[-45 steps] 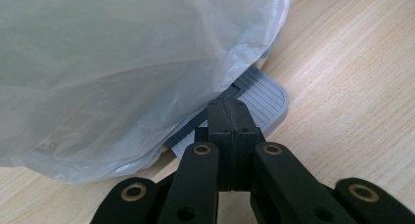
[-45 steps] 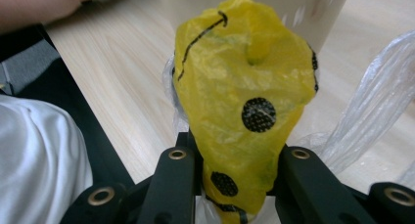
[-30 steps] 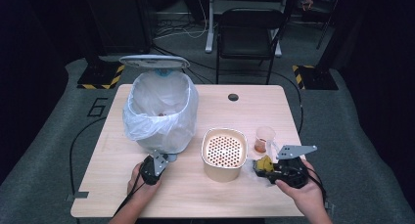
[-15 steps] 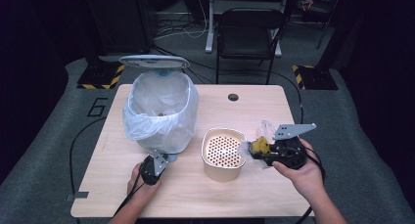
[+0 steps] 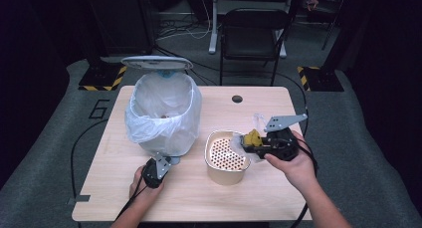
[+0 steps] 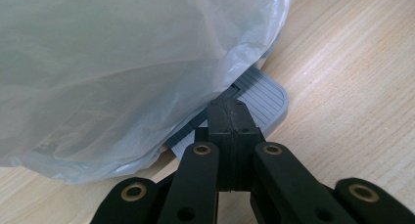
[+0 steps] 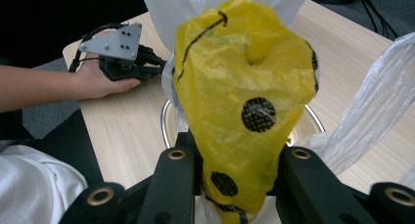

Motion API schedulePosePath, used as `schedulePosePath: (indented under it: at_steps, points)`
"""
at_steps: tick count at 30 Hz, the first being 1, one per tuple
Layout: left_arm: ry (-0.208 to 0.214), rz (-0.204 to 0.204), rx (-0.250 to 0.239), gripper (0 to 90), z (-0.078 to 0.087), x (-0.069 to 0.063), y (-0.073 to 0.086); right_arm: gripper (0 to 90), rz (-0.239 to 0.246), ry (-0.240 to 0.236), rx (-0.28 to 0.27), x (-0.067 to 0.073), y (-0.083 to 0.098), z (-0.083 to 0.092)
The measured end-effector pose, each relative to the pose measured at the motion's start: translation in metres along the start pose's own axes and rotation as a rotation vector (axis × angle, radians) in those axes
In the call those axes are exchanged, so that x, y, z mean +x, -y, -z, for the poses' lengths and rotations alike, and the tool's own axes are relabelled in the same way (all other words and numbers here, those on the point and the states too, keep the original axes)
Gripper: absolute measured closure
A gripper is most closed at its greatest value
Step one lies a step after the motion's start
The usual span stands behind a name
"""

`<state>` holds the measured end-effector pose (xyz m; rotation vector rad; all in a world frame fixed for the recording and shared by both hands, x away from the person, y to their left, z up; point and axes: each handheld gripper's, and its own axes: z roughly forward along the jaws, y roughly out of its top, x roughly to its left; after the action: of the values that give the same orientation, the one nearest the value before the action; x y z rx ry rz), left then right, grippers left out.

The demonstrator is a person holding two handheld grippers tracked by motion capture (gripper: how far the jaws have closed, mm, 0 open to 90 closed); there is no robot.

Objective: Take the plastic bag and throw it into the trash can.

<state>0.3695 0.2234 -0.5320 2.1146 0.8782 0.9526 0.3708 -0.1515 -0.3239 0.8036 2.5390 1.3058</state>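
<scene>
A bin (image 5: 161,113) lined with a white bag (image 6: 122,62) stands at the table's left, its lid (image 5: 157,62) raised. My left gripper (image 5: 159,167) (image 6: 230,106) is shut, its tips resting on the bin's grey pedal (image 6: 266,94). My right gripper (image 5: 251,141) (image 7: 235,185) is shut on a crumpled yellow wrapper with black dots (image 5: 253,137) (image 7: 244,97). It holds the wrapper above the right rim of a beige perforated basket (image 5: 226,156). Clear plastic film (image 5: 259,121) (image 7: 372,111) hangs beside the wrapper.
A round hole (image 5: 237,98) sits in the wooden table (image 5: 278,198) at the back. A black chair (image 5: 254,34) stands beyond the far edge. The right gripper view also has the left gripper (image 7: 132,57) and the basket's rim (image 7: 166,121).
My right gripper rose from the table right of the basket and moved left to the basket's right rim, carrying the yellow wrapper and clear film. The left gripper stayed on the pedal.
</scene>
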Motion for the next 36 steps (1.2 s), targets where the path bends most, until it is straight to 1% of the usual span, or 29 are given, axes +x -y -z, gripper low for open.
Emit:
schedulePosePath:
  at_steps: [2,7,9,10,11,16,21,24,25,30,31,33,34,36]
  points:
    - [0.001,0.001,0.000,90.0,0.000,0.000,0.000,74.9,-0.001,-0.007,-0.005,0.000,-0.004,-0.004]
    - [-0.005,-0.005,-0.001,90.0,0.000,0.000,0.000,74.9,0.024,-0.022,-0.016,0.002,-0.018,-0.019]
    - [-0.009,-0.012,0.002,90.0,0.000,-0.001,0.000,74.8,0.040,-0.027,-0.017,0.004,-0.023,-0.024]
    - [-0.009,-0.012,0.002,90.0,0.000,-0.001,0.000,74.8,0.040,-0.027,-0.017,0.004,-0.023,-0.024]
    - [-0.008,-0.010,0.001,90.0,0.000,-0.001,0.000,74.8,0.051,-0.036,-0.023,0.007,-0.031,-0.031]
    - [-0.010,-0.013,0.002,90.0,0.000,-0.001,0.000,74.8,0.074,-0.050,-0.024,0.011,-0.044,-0.044]
    - [-0.004,-0.002,-0.001,90.0,0.000,0.000,0.000,74.7,0.092,-0.066,-0.030,0.014,-0.060,-0.053]
    - [-0.009,-0.010,0.000,90.0,0.000,0.000,0.000,74.8,0.091,-0.063,-0.036,0.017,-0.070,-0.058]
    - [-0.010,-0.005,-0.004,90.0,0.000,-0.001,0.000,74.7,0.103,-0.066,-0.039,0.017,-0.074,-0.059]
    - [-0.015,-0.006,-0.005,90.0,0.000,-0.001,0.000,74.7,0.127,-0.065,-0.044,0.022,-0.092,-0.062]
    - [-0.014,-0.004,-0.006,90.0,0.000,-0.001,0.000,74.8,0.142,-0.065,-0.041,0.022,-0.095,-0.063]
    - [-0.018,-0.013,-0.004,90.0,0.000,-0.001,0.000,74.7,0.148,-0.067,-0.044,0.023,-0.102,-0.065]
    - [-0.018,-0.014,-0.004,90.0,0.000,-0.001,0.000,74.7,0.141,-0.069,-0.044,0.024,-0.105,-0.066]
    - [-0.015,-0.013,-0.002,90.0,0.000,0.000,0.000,74.6,0.144,-0.067,-0.041,0.024,-0.111,-0.068]
